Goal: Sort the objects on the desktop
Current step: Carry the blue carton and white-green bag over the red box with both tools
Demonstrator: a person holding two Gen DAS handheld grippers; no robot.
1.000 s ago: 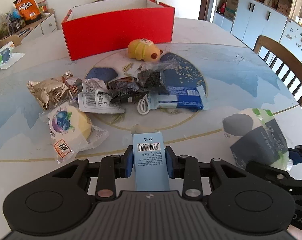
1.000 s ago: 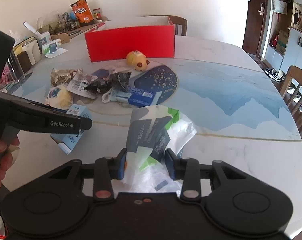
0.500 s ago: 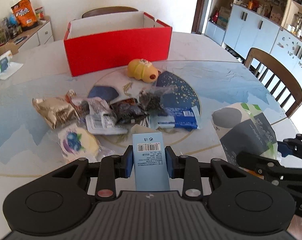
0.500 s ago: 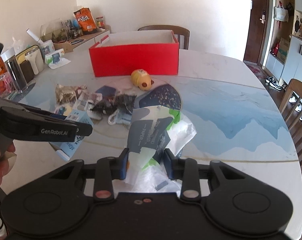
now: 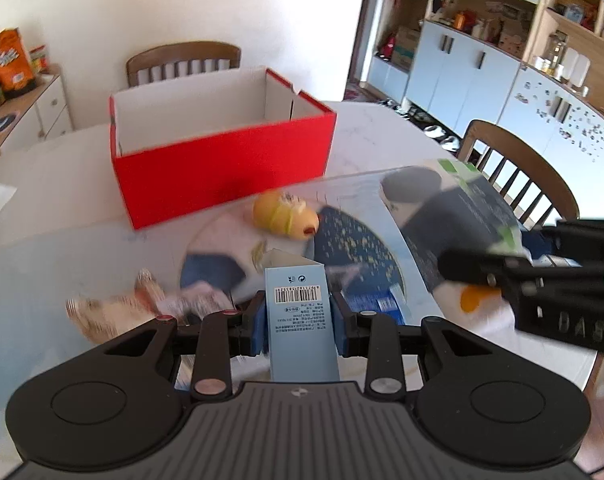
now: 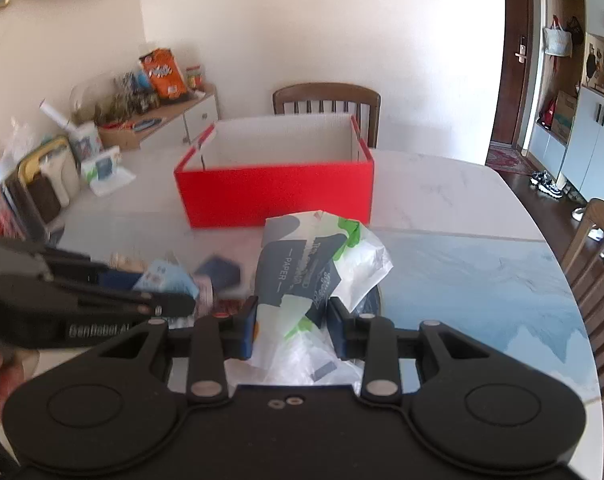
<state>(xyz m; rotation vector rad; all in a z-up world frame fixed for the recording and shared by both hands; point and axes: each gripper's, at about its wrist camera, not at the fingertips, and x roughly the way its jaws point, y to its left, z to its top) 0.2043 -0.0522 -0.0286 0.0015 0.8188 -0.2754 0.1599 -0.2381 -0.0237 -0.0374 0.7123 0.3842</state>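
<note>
Bright daylight, motion blur, fisheye-curved edges.

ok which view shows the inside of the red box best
The right wrist view: the red box sits central and sharp, its white interior open to view. The left wrist view shows it angled and motion-blurred.

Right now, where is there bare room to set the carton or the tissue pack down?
The red box shows only white walls; its floor is hidden. The table is bare right of the box. Crowded: snacks around the yellow toy, below the carton and tissue pack.
</note>
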